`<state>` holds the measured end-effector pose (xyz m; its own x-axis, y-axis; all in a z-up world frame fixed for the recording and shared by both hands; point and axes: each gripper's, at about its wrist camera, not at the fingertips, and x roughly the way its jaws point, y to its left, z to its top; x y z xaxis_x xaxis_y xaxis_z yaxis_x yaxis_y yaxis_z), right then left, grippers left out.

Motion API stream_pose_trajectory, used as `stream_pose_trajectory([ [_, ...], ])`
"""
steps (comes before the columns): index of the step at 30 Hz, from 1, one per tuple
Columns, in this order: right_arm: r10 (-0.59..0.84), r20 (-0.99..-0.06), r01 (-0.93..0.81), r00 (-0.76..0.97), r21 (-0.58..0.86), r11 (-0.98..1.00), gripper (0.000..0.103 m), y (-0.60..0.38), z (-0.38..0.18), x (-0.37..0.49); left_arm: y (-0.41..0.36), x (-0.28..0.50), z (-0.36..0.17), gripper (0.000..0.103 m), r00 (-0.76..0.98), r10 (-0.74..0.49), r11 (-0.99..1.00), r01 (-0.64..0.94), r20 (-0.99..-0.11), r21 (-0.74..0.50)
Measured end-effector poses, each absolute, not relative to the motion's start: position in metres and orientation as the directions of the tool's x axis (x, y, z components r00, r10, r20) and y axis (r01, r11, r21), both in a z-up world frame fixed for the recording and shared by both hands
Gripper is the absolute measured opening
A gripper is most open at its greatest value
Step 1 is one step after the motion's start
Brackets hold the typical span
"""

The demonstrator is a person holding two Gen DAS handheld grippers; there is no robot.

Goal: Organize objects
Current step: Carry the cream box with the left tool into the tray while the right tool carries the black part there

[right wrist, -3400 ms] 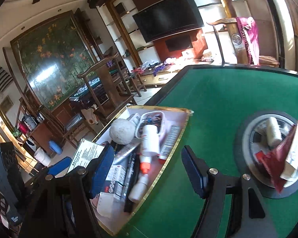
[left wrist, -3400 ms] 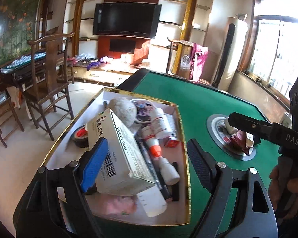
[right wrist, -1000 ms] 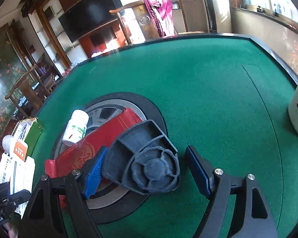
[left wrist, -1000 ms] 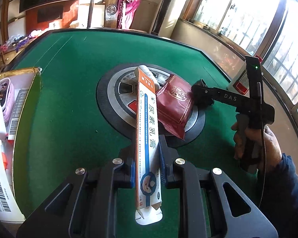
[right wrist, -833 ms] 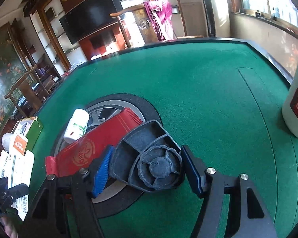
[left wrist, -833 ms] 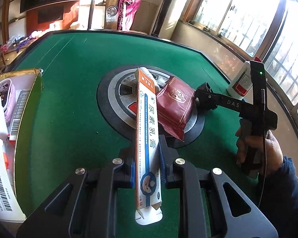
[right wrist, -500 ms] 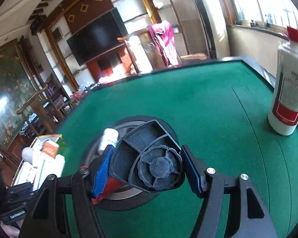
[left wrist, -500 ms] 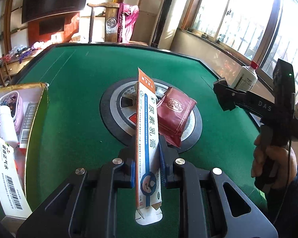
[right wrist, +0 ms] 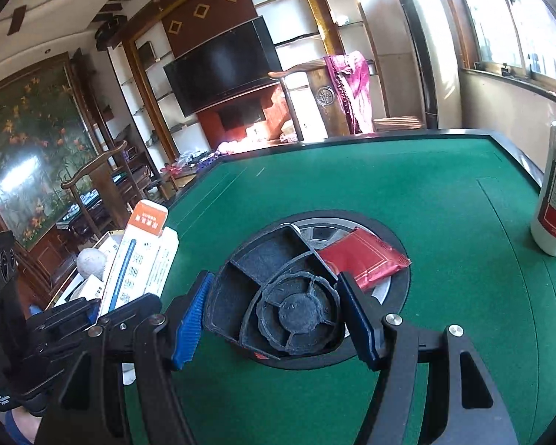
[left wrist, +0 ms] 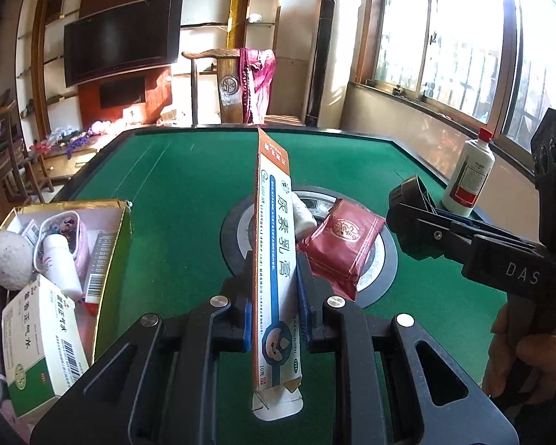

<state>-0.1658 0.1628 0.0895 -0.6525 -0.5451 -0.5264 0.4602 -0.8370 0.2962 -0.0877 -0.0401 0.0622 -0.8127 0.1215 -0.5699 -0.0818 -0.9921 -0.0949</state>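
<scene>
Grippers (left wrist: 274, 289) over green felt table (left wrist: 189, 200)

A: Room?
B: I see a wall-mounted TV (left wrist: 120, 53), shelving around it, a wooden chair (left wrist: 228, 85) draped in magenta cloth (left wrist: 257, 81).
A: Light?
B: Sun through big windows (left wrist: 463, 40) on my right; floral mural (right wrist: 29, 155) left.

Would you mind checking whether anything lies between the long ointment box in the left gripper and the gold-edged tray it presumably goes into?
Nothing visible blocks the way: the ointment box, clamped in the left gripper, has only bare green felt between it and the tray. The tray itself is crowded.
</scene>
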Motion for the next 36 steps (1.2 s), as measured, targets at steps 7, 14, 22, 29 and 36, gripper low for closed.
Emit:
stream_pose_trajectory([
  [7,-0.576,-0.508,0.492,-0.64,0.304,-0.815,0.067,0.153,0.094,-0.154,-0.04,-0.069,0.067,0.018,-0.856,0.008,-1.0,-0.01,-0.516,0.002],
  [14,-0.598,-0.504,0.53,-0.623,0.291,-0.797,0.067,0.149,0.091,-0.151,-0.049,-0.04,0.068,0.018,-0.868,-0.064,-0.998,0.052,-0.492,0.038],
  [22,-0.6,-0.525,0.545,-0.604,0.277,-0.791,0.067,0.139,0.086,-0.15,-0.055,-0.005,0.079,0.018,-0.877,-0.074,-0.997,0.079,-0.476,0.009],
  [29,-0.629,-0.519,0.577,-0.579,0.284,-0.766,0.067,0.123,0.087,-0.137,-0.079,0.036,0.098,0.018,-0.885,-0.12,-0.99,0.14,-0.45,-0.011],
  [36,-0.661,-0.517,0.643,-0.544,0.248,-0.724,0.067,0.087,0.087,-0.109,-0.113,0.056,0.099,0.018,-0.883,-0.151,-0.978,0.198,-0.443,-0.06],
])
